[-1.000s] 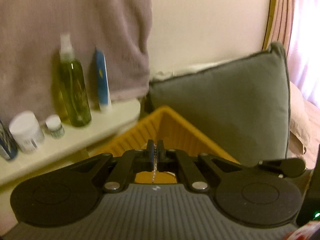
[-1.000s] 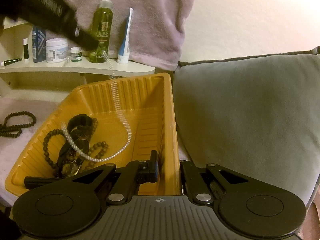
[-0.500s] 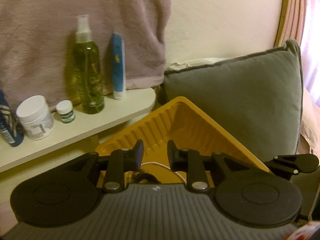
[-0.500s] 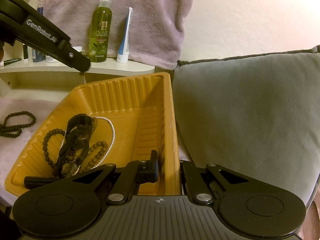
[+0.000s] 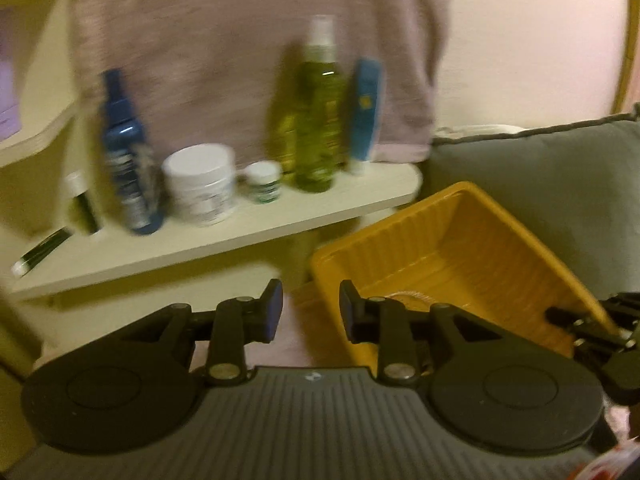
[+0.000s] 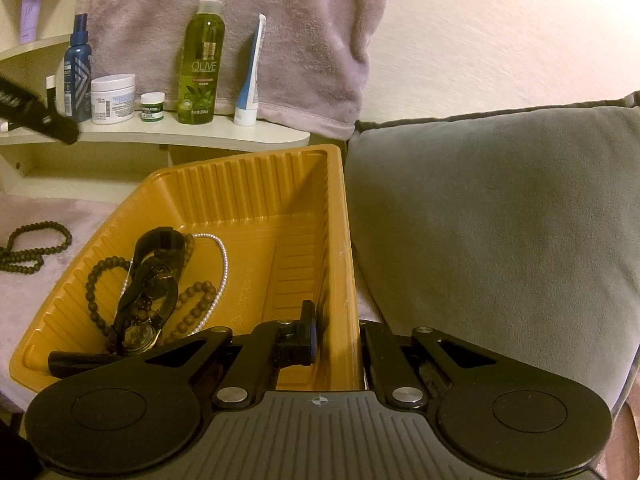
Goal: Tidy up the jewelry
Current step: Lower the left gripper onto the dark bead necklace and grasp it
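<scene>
A yellow ribbed tray [image 6: 256, 184] rests on pink cloth and holds a black watch [image 6: 154, 280], brown bead bracelets [image 6: 192, 304] and a white pearl necklace [image 6: 224, 264]. My right gripper [image 6: 336, 322] is shut on the tray's right wall, one finger inside and one outside. A dark bead necklace [image 6: 32, 246] lies on the cloth left of the tray. In the left wrist view my left gripper [image 5: 310, 310] hovers left of the tray [image 5: 460, 240], its jaws opening with nothing between them. One of its fingers [image 6: 44, 120] shows at the far left of the right wrist view.
A cream shelf [image 6: 168, 132] behind the tray carries a green spray bottle [image 6: 200, 64], a blue bottle [image 6: 76, 76], a white jar [image 6: 112, 98], a small pot and a tube. A pink towel [image 6: 280, 32] hangs behind. A grey cushion [image 6: 500, 220] presses against the tray's right side.
My left gripper let go of the pearl necklace, which now lies in the tray. Its jaws spread and it swung left, away from the tray. The right gripper kept still.
</scene>
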`<state>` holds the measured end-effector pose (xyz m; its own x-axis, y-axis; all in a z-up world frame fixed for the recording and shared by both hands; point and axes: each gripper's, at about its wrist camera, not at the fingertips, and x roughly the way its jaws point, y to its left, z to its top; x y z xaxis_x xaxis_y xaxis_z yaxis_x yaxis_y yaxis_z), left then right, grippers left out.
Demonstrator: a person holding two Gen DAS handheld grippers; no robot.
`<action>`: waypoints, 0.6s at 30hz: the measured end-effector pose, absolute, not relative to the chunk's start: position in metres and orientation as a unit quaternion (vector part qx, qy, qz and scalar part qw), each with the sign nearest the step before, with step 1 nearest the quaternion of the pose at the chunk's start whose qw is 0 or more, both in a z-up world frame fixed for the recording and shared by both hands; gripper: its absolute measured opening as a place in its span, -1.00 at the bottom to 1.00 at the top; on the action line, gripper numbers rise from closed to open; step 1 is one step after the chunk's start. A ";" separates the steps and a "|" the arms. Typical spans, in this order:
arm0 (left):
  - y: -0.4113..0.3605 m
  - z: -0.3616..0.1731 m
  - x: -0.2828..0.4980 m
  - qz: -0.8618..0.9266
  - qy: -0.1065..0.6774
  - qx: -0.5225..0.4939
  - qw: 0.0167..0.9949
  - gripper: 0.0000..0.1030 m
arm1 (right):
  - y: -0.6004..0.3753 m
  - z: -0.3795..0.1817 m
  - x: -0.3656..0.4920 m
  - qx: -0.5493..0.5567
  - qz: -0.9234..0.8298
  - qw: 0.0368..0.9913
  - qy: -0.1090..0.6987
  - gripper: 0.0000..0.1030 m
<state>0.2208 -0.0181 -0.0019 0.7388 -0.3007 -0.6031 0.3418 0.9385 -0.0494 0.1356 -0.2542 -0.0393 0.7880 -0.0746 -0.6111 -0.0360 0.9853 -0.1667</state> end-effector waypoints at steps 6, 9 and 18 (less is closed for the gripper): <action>0.023 -0.016 0.208 -0.110 0.323 0.014 0.940 -0.39 | -0.254 -0.040 0.136 -0.088 -0.010 0.942 0.325 -0.89; 0.046 -0.024 0.201 -0.078 0.326 0.001 0.942 -0.38 | -0.254 -0.040 0.136 -0.089 -0.010 0.942 0.325 -0.89; 0.095 -0.047 0.186 -0.010 0.334 0.002 0.942 -0.37 | -0.252 -0.040 0.134 -0.091 -0.010 0.941 0.325 -0.89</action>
